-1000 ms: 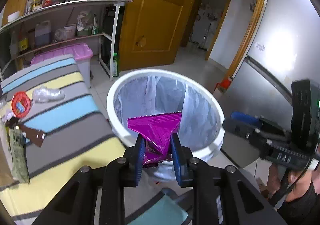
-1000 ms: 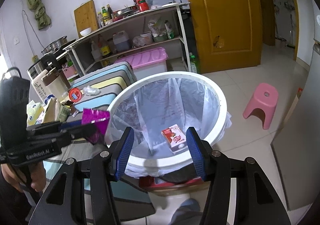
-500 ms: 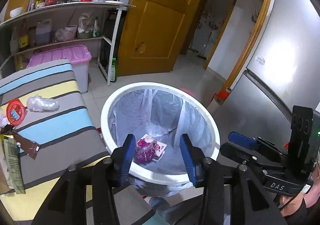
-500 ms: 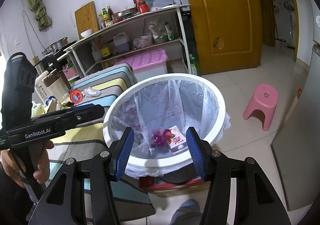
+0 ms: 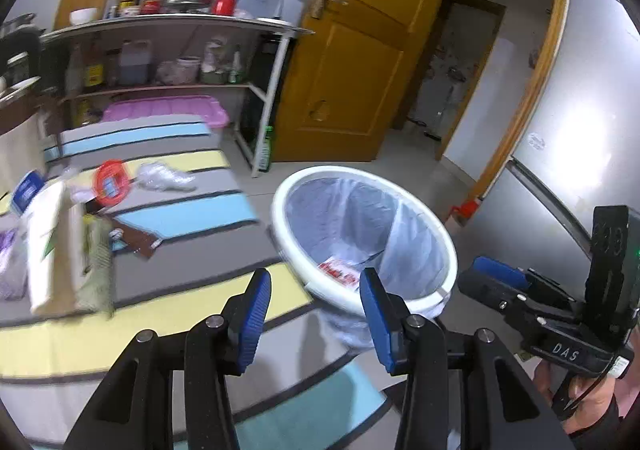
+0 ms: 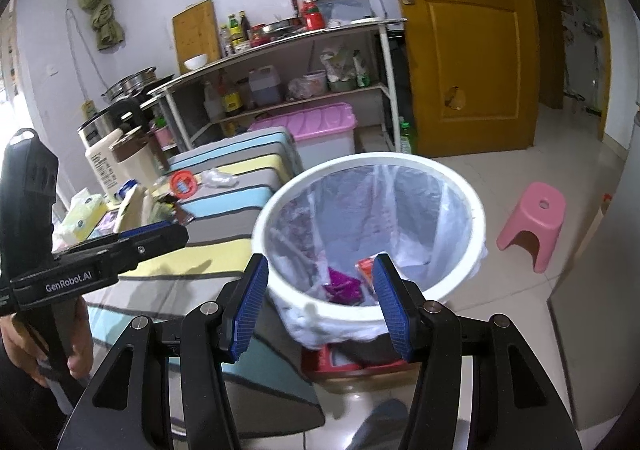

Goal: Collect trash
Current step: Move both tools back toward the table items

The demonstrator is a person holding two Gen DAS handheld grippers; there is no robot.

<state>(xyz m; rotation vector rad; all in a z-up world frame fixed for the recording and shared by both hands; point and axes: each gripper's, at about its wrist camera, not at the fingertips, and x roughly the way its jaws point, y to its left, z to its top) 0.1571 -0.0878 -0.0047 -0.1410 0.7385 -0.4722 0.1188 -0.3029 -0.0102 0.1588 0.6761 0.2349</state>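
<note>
A white trash bin (image 5: 448, 254) lined with a clear bag stands on the floor beside the striped table (image 5: 192, 213); it also shows in the right wrist view (image 6: 476, 209). A purple wrapper (image 6: 343, 286) and a red-white carton (image 5: 338, 270) lie inside it. My left gripper (image 5: 314, 312) is open and empty, over the table's edge left of the bin. My right gripper (image 6: 318, 300) is open and empty, at the bin's near rim. On the table lie a red round lid (image 5: 108, 182), a crumpled clear plastic (image 5: 164, 177) and a brown wrapper (image 5: 134, 236).
A pale carton and packets (image 5: 52, 238) stand at the table's left. A kitchen shelf (image 6: 280, 61) and a pink-lidded box (image 6: 316, 125) stand behind the table. A pink stool (image 6: 534, 219) sits right of the bin. A yellow door (image 6: 468, 41) is at the back.
My left gripper opened and dropped the purple wrapper into the bin, then swung left toward the table. My right gripper stayed open by the bin.
</note>
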